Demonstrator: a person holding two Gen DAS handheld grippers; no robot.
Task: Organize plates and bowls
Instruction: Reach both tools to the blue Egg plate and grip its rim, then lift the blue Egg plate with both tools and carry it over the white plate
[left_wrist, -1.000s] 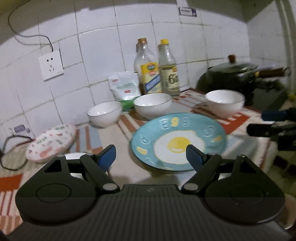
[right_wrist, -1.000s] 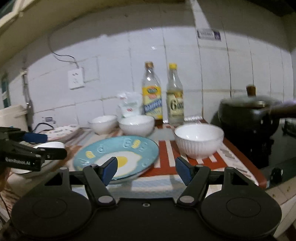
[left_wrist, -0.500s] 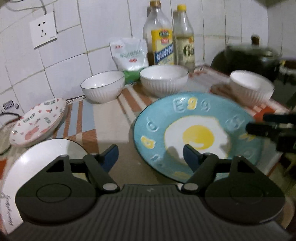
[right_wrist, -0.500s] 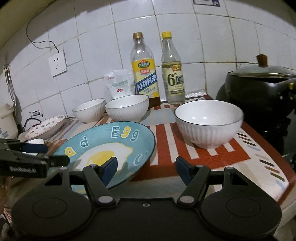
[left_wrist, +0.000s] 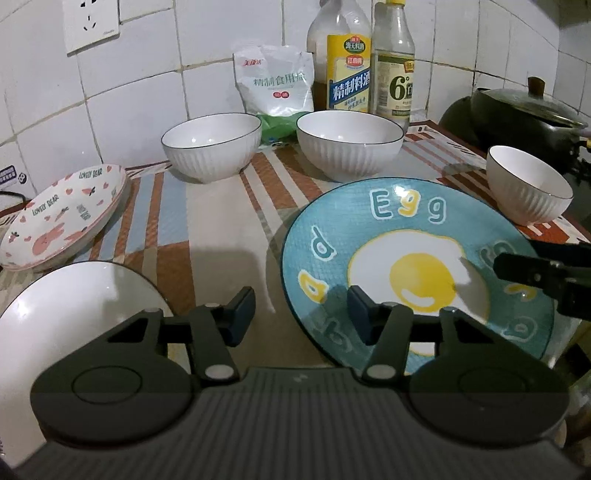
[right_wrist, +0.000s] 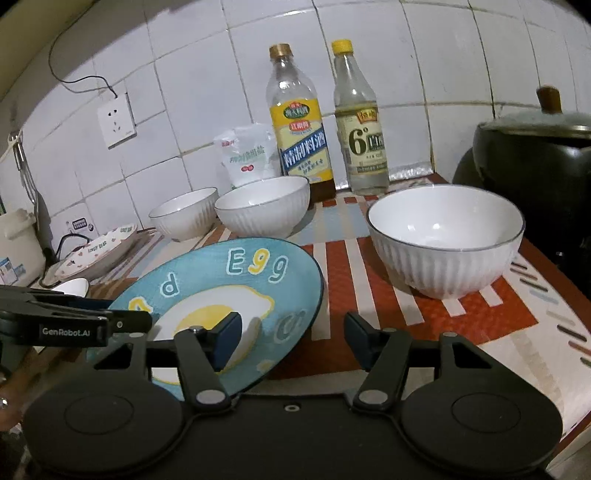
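A blue egg plate (left_wrist: 417, 266) (right_wrist: 221, 295) lies on the striped cloth. My left gripper (left_wrist: 301, 315) is open and empty, hovering at the plate's left edge. My right gripper (right_wrist: 291, 339) is open and empty over the plate's right edge. A white plate (left_wrist: 74, 310) lies at the near left, with a pink bear plate (left_wrist: 66, 214) behind it. Three white ribbed bowls stand upright: one at the back left (left_wrist: 211, 146), one at the back middle (left_wrist: 349, 144) (right_wrist: 263, 210) and one on the right (left_wrist: 528, 184) (right_wrist: 445, 240).
Two bottles (left_wrist: 349, 62) (left_wrist: 393, 66) and a salt bag (left_wrist: 275, 85) stand against the tiled wall. A dark lidded pot (right_wrist: 535, 147) sits at the far right. A wall socket (left_wrist: 90, 22) is upper left. The counter's front edge runs close below both grippers.
Both grippers have moved forward and lower toward the blue plate. The left gripper's jaws have narrowed a little. No dish has moved.
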